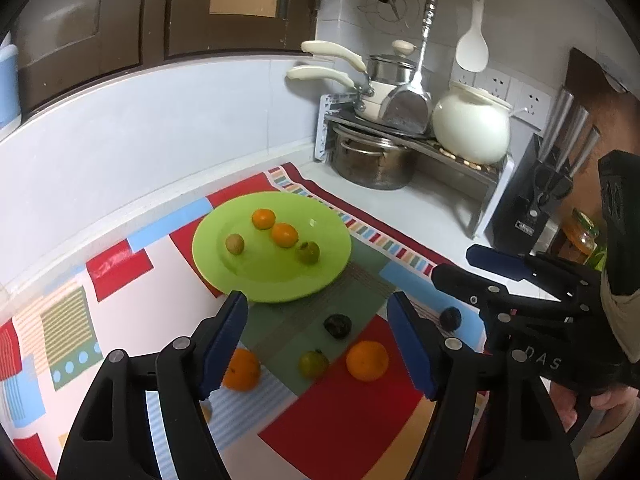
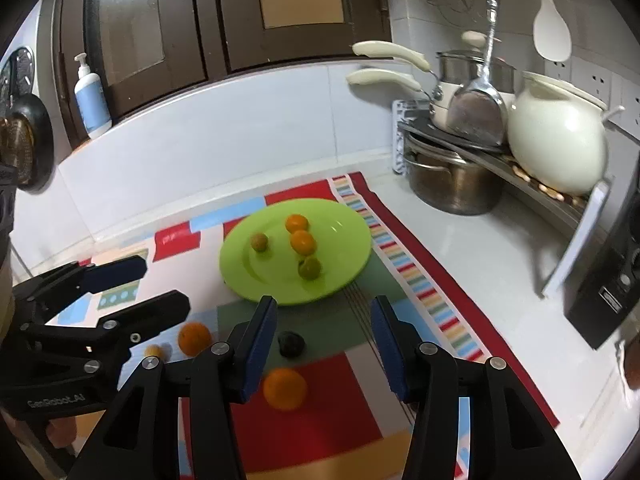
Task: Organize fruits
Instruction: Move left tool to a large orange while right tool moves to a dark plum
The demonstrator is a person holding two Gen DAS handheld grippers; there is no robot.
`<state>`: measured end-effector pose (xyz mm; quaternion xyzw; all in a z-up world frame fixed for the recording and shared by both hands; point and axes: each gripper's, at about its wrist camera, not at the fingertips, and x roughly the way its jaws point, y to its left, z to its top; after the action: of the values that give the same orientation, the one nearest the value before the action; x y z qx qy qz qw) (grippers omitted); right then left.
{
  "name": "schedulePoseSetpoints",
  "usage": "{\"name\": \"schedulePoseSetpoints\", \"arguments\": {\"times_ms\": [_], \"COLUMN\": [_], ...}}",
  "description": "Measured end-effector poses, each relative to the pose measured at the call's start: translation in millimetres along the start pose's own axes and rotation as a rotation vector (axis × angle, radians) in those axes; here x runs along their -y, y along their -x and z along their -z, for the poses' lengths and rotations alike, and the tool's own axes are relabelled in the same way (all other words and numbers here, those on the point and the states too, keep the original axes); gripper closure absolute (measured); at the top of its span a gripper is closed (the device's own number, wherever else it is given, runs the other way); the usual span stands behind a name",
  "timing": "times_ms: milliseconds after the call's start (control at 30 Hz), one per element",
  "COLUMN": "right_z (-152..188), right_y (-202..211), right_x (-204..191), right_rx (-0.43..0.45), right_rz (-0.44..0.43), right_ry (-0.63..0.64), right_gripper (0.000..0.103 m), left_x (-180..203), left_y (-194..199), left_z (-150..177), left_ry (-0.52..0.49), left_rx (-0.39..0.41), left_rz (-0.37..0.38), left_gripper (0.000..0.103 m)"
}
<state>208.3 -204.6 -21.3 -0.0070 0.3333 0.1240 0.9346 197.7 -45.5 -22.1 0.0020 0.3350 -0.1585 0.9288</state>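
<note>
Item: green plate [image 1: 208, 248], on a patchwork cloth [image 1: 344, 420] spread over the desk. It holds four fruits: two small oranges, one at the back [image 1: 263, 218] and one nearer centre [image 1: 285, 235], a yellowish fruit [image 1: 234, 244] to their left, and a greenish fruit [image 1: 307, 252] at the near right. All four sit apart or barely touching.

Loose stock on the cloth, in front of the plate:
- large orange [image 1: 367, 361], near right
- second orange [image 1: 241, 369], near left, partly behind the left finger
- green fruit [image 1: 313, 364], between the two oranges
- dark fruit [image 1: 337, 325], just beyond the green one
- another dark fruit [image 1: 451, 319], beneath the right tool
- small yellowish fruit [image 2: 153, 351], seen only in the right wrist view, beside the second orange

Left gripper [image 1: 316, 344]: jaws spread wide, nothing between them, hovering above the loose fruit. Right gripper [image 2: 324, 344]: jaws likewise spread and empty, with the dark fruit and the large orange just ahead and below.

Step in hand, as judged: picking a loose fruit for transfer to the plate. Advice: lower over one fruit only, centre it between the pads before closing, and squeeze gently, since round fruit rolls and bruises. Take well-separated fruits so the two tools do not collide. Set it down in the plate's open right half.

Background: pots, white jar, knife block [image 1: 532, 200].
</note>
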Motion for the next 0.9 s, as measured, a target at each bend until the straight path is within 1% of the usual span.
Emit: {"name": "schedulePoseSetpoints", "arguments": {"times_ms": [233,367,700,900], "right_z": [19.0,27.2,50.1,59.8], "right_y": [12.5,13.7,-0.6,-11.3], "right_x": [13.9,21.6,40.2,48.9], "right_rx": [-0.022,-0.042,-0.124,-0.165], "right_rz": [0.038,0.057,0.09,0.105], "right_ry": [-0.008,-0.016,-0.056,-0.077], "right_gripper": [0.053,0.053,0.053,0.054], "left_x": [15.5,22.6,32.0,35.5], "left_y": [-1.2,-7.8,-34.7,-52.2], "left_z": [13.6,19.6,36.4,44.1], "left_ry": [-0.013,-0.024,-0.03,-0.034], "left_rx": [-0.028,-0.054,-0.148,-0.189], "left_rz": [0.032,0.038,0.068,0.086], "left_gripper": [0.031,0.031,0.031,0.033]}}
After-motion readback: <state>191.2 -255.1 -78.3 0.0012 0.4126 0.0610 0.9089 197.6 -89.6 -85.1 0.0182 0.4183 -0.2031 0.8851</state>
